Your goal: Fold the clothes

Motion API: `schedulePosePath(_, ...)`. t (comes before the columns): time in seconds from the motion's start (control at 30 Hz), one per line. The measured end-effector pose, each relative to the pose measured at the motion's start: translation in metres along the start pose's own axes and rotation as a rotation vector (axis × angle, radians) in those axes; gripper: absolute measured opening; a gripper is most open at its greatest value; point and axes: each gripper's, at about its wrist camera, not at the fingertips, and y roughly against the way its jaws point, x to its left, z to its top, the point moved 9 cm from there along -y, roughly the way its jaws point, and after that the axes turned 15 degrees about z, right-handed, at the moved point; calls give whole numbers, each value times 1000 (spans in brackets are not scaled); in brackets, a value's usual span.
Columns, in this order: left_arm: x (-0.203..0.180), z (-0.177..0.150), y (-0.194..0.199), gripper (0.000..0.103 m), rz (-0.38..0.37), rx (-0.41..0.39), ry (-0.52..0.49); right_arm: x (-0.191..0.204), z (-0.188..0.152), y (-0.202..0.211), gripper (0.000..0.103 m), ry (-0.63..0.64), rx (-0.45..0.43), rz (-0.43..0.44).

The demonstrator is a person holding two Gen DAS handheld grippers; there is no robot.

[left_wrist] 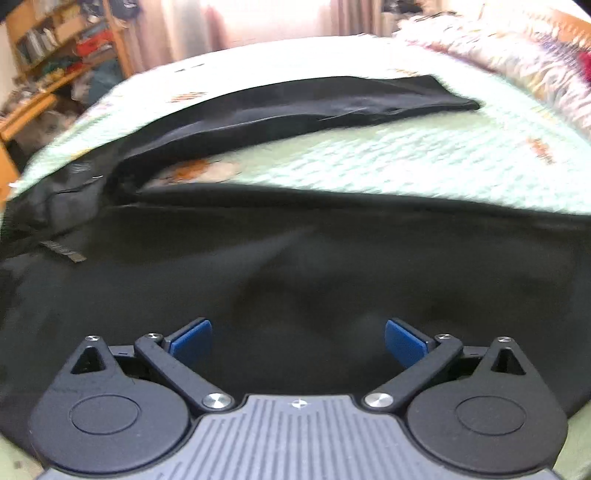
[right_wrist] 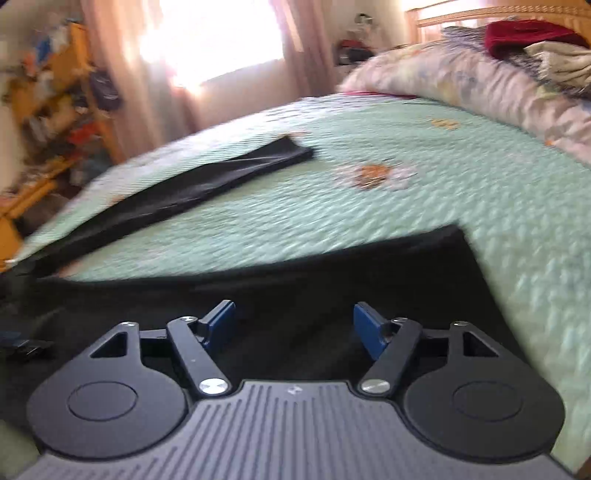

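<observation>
overhead, both grippers' jaws apart, black trousers spread, green quilt

- A pale green quilted bedspread covers the bed, stitched with small orange and white flower patches.
- A floral pillow lies at the bed's far right end, with a dark red cloth and other crumpled fabric piled on top of it.
- A wooden headboard rises behind the pillow.
- Pinkish curtains hang around a bright window.
- A cluttered wooden shelf unit stands to the left of the bed, its contents too blurred to identify.
</observation>
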Motion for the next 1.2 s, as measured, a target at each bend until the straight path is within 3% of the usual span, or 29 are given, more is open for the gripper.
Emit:
schedulePosePath(0.03, 6, -6, -11, 102, 25, 30, -2, 5, -9, -1, 79, -8, 15, 27)
schedulePosePath(0.07, 12, -11, -18, 103, 0, 36, 32, 10, -17, -1, 80, -16, 27, 50)
schedulePosePath(0.17, 24, -17, -29, 103, -43, 25, 91, -6, -13, -3, 79, -42, 8, 13)
schedulePosePath(0.3, 25, -10, -28, 103, -11, 65, 62, -26, -6, -6, 74, -76, -16, -37)
schedulePosePath(0.43, 24, -9, -15, 102, 42, 45, -7, -26, 3, 7, 74, -120, -49, -46)
schedulePosePath(0.57, 17, -17, -11, 103, 64, -5, -94, 13, 2, 7, 79, -110, -52, 138)
schedulePosePath(0.67, 26, -18, -18, 103, 19, 38, -38, 17, -12, -22, 81, -180, 24, 238)
schedulePosePath(0.73, 31, -18, -23, 103, -10, 66, 0, -1, -19, -36, 77, -230, 15, 249)
schedulePosePath(0.77, 33, -18, -25, 103, -25, 80, 19, -6, -17, -34, 68, -233, 0, 251)
schedulePosePath(0.83, 33, -18, -26, 103, -20, 71, 2, -18, -13, -26, 58, -248, -20, 202)
schedulePosePath(1.03, 29, -20, -27, 103, -9, 48, 13, -42, -7, 4, 60, -250, -83, 10)
schedulePosePath(1.13, 31, -19, -27, 103, -16, 60, 17, -31, -4, 12, 71, -245, -101, 37)
schedulePosePath(1.2, 30, -19, -26, 103, -6, 60, 12, -27, -6, 9, 71, -254, -97, 70)
